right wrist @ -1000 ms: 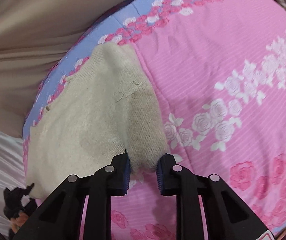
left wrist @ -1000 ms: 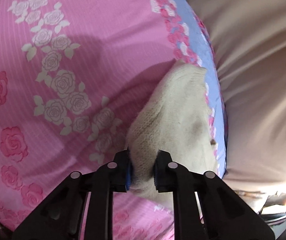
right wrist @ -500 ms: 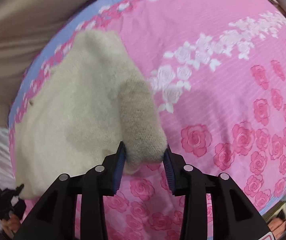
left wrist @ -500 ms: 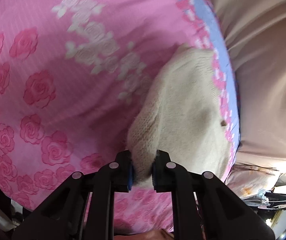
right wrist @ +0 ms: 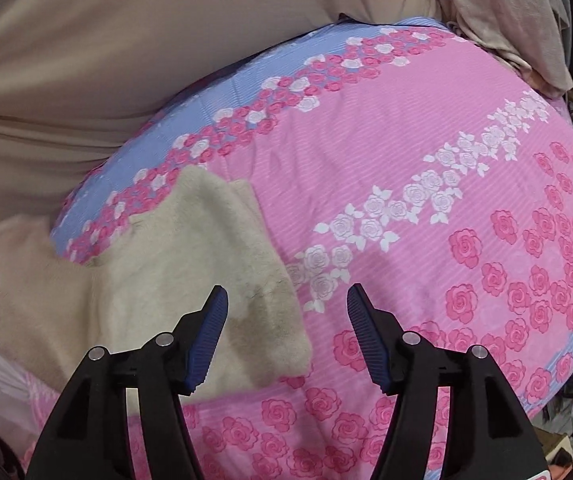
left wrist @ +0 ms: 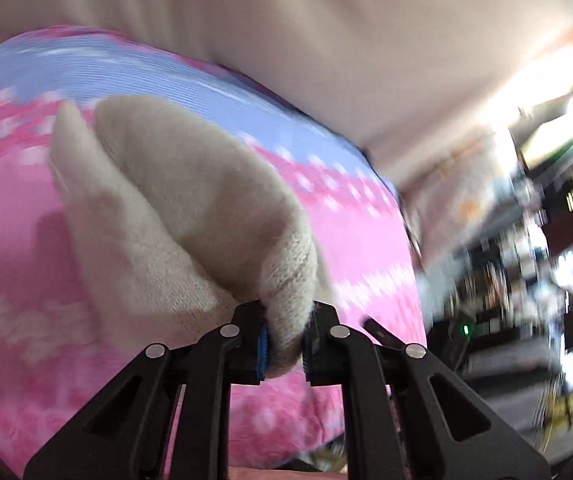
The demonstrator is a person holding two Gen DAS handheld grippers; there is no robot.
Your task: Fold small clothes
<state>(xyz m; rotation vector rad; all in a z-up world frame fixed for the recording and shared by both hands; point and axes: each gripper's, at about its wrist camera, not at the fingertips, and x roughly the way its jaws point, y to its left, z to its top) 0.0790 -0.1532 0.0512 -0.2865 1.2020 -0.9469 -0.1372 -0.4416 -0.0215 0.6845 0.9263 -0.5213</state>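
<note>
Pink rose-print bedsheet (left wrist: pixel 14 240) with a blue border fills the left wrist view, blurred; the left gripper (left wrist: pixel 284 346) is clamped narrow on a bunched edge of the cream knit garment (left wrist: pixel 190 200), lifted off the bed. From the right wrist, the right gripper (right wrist: pixel 286 332) is opening, nothing between its pads, one garment corner lying on the sheet beneath. Folding looks only partway done

Two wrist fisheyes, close over the bed.
Each looks forward and down along its fingers; both share the cream knit garment (left wrist: pixel 190 216) (right wrist: pixel 190 264) and pink floral sheet (left wrist: pixel 6 240) (right wrist: pixel 406 128).
</note>
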